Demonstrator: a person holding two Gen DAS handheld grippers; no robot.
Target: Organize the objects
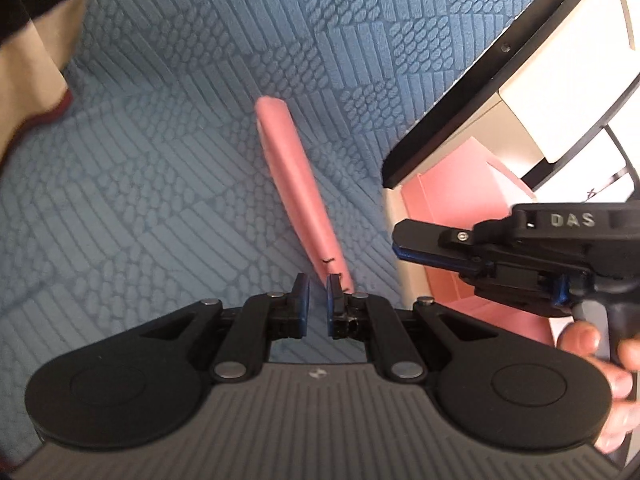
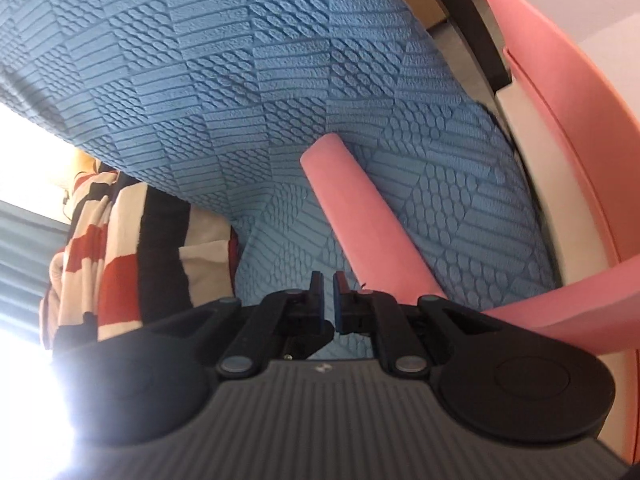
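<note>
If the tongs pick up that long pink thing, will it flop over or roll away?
The long pink thing probably stays stiff: its edges look straight. It looks flat with rounded ends, so it would likely slide on the blue quilted cover rather than roll. Its thin look suggests it is light, though that is uncertain.

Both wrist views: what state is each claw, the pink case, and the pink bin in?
Left claw: nearly closed, narrow gap, gripping nothing.
Right claw: nearly closed, narrow gap, gripping nothing.
Pink case: closed, lying on the blue textured cover, ungripped.
Pink bin: open-topped; contents hidden.
</note>
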